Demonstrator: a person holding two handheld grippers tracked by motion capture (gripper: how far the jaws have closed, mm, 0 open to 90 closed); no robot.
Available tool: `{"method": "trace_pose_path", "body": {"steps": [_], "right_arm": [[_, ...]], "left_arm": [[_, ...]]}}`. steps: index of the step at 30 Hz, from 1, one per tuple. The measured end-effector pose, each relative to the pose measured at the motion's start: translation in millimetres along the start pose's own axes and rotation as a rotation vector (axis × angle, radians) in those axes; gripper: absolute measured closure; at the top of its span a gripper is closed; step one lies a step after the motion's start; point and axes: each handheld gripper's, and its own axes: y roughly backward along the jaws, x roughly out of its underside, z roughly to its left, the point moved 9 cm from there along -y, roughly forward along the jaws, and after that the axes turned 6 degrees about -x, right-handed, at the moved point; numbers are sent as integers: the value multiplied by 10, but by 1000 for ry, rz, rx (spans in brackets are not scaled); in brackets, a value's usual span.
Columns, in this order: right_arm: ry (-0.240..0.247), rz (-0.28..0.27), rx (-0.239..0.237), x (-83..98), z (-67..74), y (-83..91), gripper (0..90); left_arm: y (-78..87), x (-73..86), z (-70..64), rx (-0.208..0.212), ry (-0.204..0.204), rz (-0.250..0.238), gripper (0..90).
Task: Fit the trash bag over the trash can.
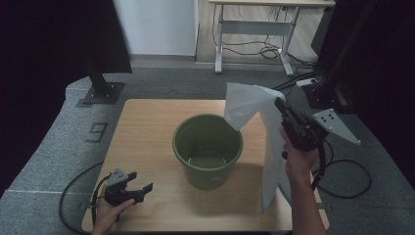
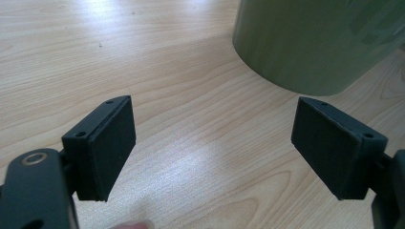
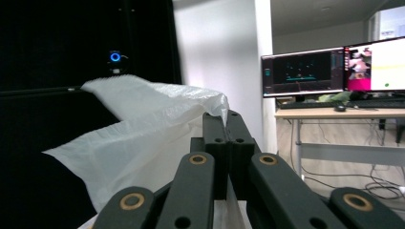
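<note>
My right gripper (image 1: 280, 104) was clamped on the upper edge of the white plastic bag (image 1: 270, 147), which hung down below its jaws beside the green bucket (image 1: 207, 149). My left gripper (image 1: 139, 182) rested low on the table (image 1: 147, 127) with its jaws apart and empty, the bucket just ahead of them.

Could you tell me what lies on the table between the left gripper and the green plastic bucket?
Nothing: in the high view, bare wooden table separates the left gripper from the green plastic bucket.
</note>
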Motion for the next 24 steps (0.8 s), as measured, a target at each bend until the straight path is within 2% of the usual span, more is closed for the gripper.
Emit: {"method": "trace_pose_path", "body": {"steps": [3,5,8,10,13,15,16,17,19,24], "right_arm": [[17,16,-20,56,109,-28,889],[46,49,-33,168,194,-63,890],[55,92,-56,388,292,-108,889],[63,135,-78,615,355,-141,889],[43,182,-100,915,394,-158,889],[31,200,-113,1032,418,-155,888],[31,200,-113,1032,418,-155,888],[35,219,-129,1132,465,-149,889],[41,230,-150,1199,531,-140,888],[56,260,-190,1309,679,-116,888]], "left_arm": [[-3,0,-1,-2,1,0,151],[1,-3,-2,0,3,0,151],[8,-11,-15,11,12,1,152],[12,-21,-29,12,6,4,152],[13,-35,-56,13,-4,8,153],[5,-36,-70,15,-11,11,152],[5,-36,-70,15,-11,11,152],[-6,-31,-77,13,-14,18,153],[-13,-26,-79,14,-15,22,152],[-13,-25,-80,15,-14,23,152]]}}
